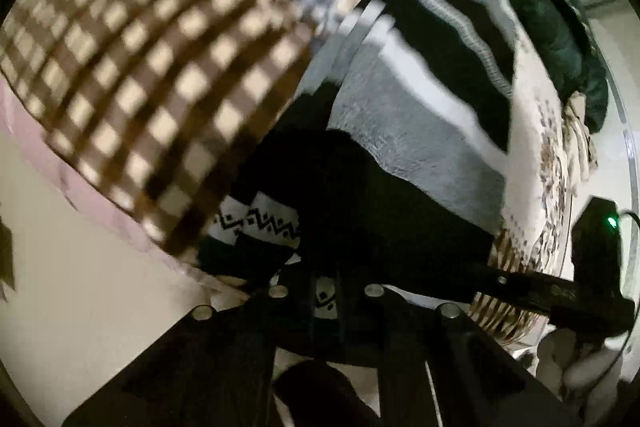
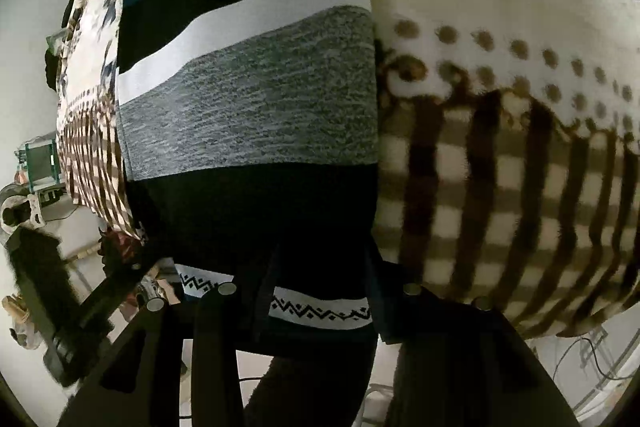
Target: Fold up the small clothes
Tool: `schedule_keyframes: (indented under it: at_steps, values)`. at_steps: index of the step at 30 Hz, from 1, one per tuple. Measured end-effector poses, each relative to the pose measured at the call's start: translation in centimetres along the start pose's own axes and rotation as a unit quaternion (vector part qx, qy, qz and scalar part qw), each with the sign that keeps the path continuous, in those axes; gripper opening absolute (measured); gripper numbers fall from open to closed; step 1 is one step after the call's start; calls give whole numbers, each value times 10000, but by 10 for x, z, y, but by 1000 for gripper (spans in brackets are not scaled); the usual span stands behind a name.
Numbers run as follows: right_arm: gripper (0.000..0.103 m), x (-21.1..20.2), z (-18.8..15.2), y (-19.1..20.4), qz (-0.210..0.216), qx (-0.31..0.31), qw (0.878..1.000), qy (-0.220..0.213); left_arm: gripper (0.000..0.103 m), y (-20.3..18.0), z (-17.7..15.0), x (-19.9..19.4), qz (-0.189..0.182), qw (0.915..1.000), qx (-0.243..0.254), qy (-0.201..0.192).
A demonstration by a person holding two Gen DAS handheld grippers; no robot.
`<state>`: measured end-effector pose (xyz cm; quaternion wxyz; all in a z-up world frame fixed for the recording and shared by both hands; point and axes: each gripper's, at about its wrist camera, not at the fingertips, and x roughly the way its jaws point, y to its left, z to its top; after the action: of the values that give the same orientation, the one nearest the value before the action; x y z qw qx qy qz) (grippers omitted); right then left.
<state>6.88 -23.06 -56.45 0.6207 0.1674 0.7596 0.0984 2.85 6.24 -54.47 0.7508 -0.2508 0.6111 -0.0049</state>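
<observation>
Plainly both claws have hold of the near hem of the sweater (image 2: 248, 99). The left claw (image 1: 324, 291) is pinched almost fully closed, with a strip of the zigzag-patterned band caught between its fingers. The right claw (image 2: 320, 307) stands partly open, its fingers set on either side of the thicker dark hem, pressing on the cloth just above the same white zigzag band.

Outward from the claws, the sweater runs away in stripes — black, grey, white, black — spread flat over a bed cover (image 2: 500, 187) with brown checks and dots. It lies along the near edge of the bed, its far end reaching toward a dark heap (image 1: 548, 11) near the far edge.

By my reading this is the start of a fold: the hem is gripped at two points, ready to be lifted and carried over toward the far end. That calls for both claws to rise together and travel evenly, keeping the hem taut so the fold line falls straight.

Much is hard to tell. The left view is smeared by motion, and the dark cloth hides both sets of fingertips. Sleeves and neckline cannot be made out, so whether any fold is already done I cannot say. The heap at the far edge is too dark to identify.
</observation>
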Motion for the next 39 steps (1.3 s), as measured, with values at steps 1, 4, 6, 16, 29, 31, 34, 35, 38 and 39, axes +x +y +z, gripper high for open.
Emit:
schedule_keyframes:
  at_steps: [1,4,6,16,29,31,34,35,38,39]
  values:
    - [42,0,-1,3,-12,-33,10000,9,5,-2,1,-9,3,9999,57,-144]
    - [42,1,-2,11,14,-112,9999,52,5,-5,6,-33,78,9990,195,-405]
    - [42,3,-3,17,15,-161,9998,95,5,2,12,-36,187,9984,219,-480]
    - [42,-8,9,36,59,-228,9993,296,24,45,41,-22,-108,9987,-199,450]
    - [51,-119,198,48,90,205,9859,-1657,38,-80,317,5,-926,9911,766,-573]
    - [51,-129,240,49,151,262,9815,-1891,38,-101,353,28,-882,9901,950,-545]
    - [51,-135,310,45,309,384,9767,-2090,38,-129,400,69,-625,9905,1168,-359]
    - [51,-134,336,44,382,414,9758,-2113,38,-137,413,83,-496,9908,1230,-283]
    - [51,-123,400,50,158,293,9802,-1954,38,-148,433,105,-267,9903,1345,-226]
    - [49,-117,419,54,80,198,9823,-1863,38,-150,438,110,-226,9901,1368,-224]
